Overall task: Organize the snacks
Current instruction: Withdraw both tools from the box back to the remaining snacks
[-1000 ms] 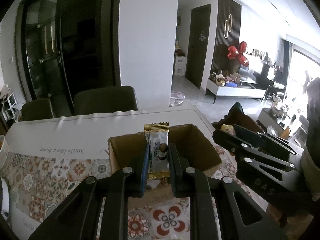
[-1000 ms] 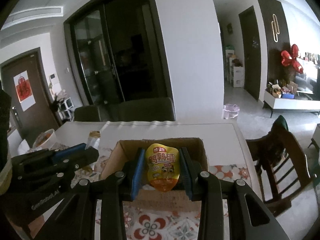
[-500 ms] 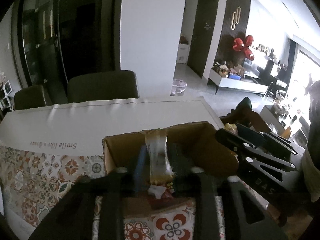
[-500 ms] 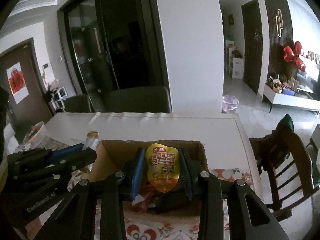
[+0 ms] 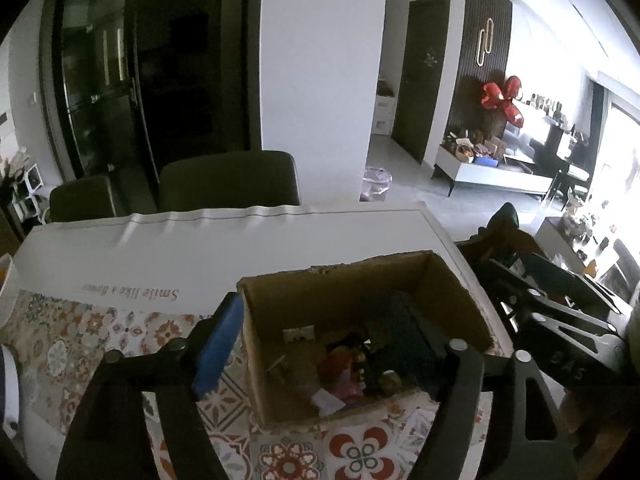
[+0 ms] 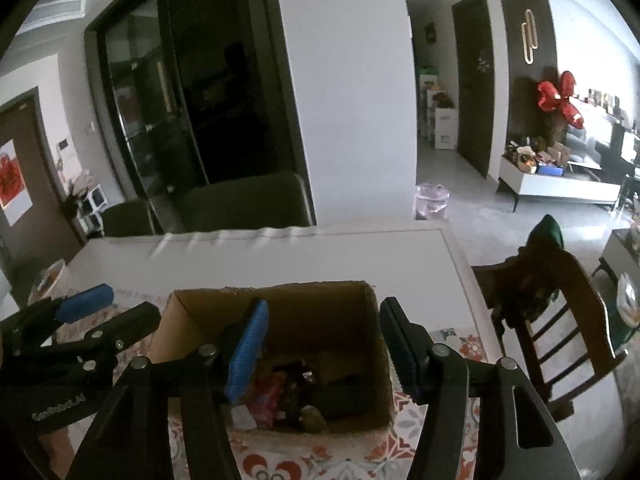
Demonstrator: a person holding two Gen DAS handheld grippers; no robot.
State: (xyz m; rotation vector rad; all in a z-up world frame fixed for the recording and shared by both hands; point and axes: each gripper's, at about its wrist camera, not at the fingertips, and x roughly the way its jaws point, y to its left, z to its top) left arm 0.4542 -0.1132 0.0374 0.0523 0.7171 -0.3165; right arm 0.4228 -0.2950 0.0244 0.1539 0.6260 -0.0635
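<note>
Snacks [image 5: 344,372] fill one box [image 5: 456,292] at twelve o'clock of two grippers. Left gripper [image 5: 320,344] and right gripper [image 6: 320,344] are opening, empty. Cloth [image 5: 132,292] reads "Smile like a flower".

Your two wrist views both look steeply down from close above, forward along their fingers, into one cardboard box [image 5: 452,292]; right view sits further right. Shared: box, table [image 6: 280,256].

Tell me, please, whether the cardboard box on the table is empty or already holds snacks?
It holds snacks. The cardboard box is open-topped, and several wrapped packets lie jumbled on its floor, well below the rim, so it is far from full.
</note>
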